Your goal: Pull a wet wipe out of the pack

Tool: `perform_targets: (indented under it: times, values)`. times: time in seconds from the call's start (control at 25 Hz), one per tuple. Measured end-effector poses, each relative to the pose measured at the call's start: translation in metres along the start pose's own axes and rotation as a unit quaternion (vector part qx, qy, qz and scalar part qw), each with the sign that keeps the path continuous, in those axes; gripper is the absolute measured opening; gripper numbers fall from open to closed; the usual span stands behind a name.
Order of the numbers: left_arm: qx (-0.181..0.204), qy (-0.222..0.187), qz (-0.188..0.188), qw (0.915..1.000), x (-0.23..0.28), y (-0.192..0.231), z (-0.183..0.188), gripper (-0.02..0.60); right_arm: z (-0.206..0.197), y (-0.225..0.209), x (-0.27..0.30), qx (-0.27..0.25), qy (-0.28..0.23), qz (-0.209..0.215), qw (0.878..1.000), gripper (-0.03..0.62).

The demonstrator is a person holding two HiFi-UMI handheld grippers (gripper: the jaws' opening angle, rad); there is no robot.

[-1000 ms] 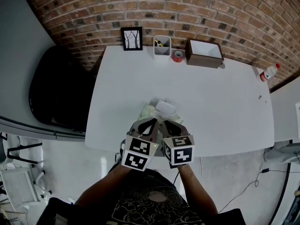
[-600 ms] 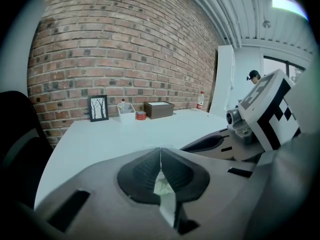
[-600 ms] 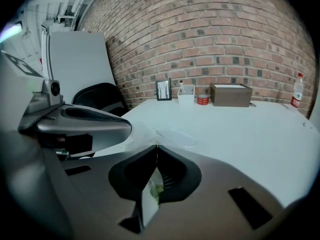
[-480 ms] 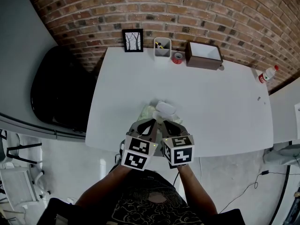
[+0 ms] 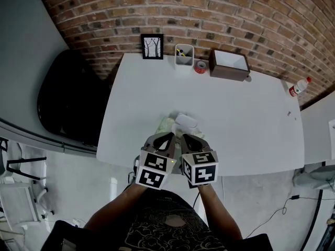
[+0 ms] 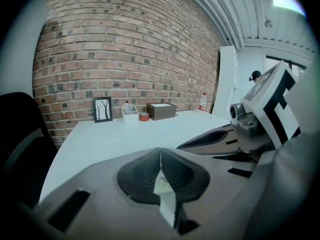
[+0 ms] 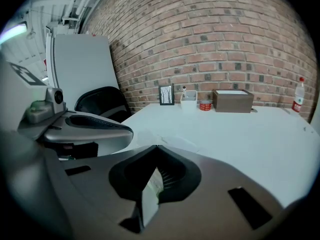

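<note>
Pinching pack (image 5: 168, 124), left gripper (image 5: 168, 136), right gripper (image 5: 187, 136)

A white table (image 5: 235, 124) meets a red-brown brick wall (image 5: 235, 14) with pale mortar lines. A black frame (image 5: 152, 46) holds a white picture of bare black trees. A white cup (image 5: 183, 56) contains something yellow. The tape roll (image 5: 200, 66) is red. The box (image 5: 229, 63) is dark brown outside and white inside. The bottle (image 5: 298, 87) has a red cap and label. The chair (image 5: 65, 106) is black and the floor (image 5: 78, 166) is grey. The pack (image 5: 175, 124) is pale green with a white lid. The left gripper (image 5: 166, 137) and right gripper (image 5: 189, 138) are grey with ribbed black pads (image 6: 142, 171). Their cubes (image 5: 153, 170) are white with black squares.
</note>
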State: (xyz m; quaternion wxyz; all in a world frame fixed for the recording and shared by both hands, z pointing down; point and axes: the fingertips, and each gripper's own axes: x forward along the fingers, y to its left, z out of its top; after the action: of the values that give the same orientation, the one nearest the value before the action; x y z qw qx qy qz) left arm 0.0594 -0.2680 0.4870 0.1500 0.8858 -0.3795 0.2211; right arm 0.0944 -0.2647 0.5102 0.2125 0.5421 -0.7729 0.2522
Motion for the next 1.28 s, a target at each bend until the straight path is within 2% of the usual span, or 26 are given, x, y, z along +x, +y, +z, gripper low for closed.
perform_targets:
  times: [0.44,1.28]
  values:
    - [0.011,0.005,0.020,0.9997,-0.009,0.002,0.002,0.012,0.011,0.005,-0.009,-0.009,-0.012,0.000,1.000,0.017]
    - [0.002,-0.012,0.025,0.9996,-0.033,-0.009,0.007,0.011,0.031,0.015,-0.036,-0.022,-0.043,-0.007,0.999,0.017]
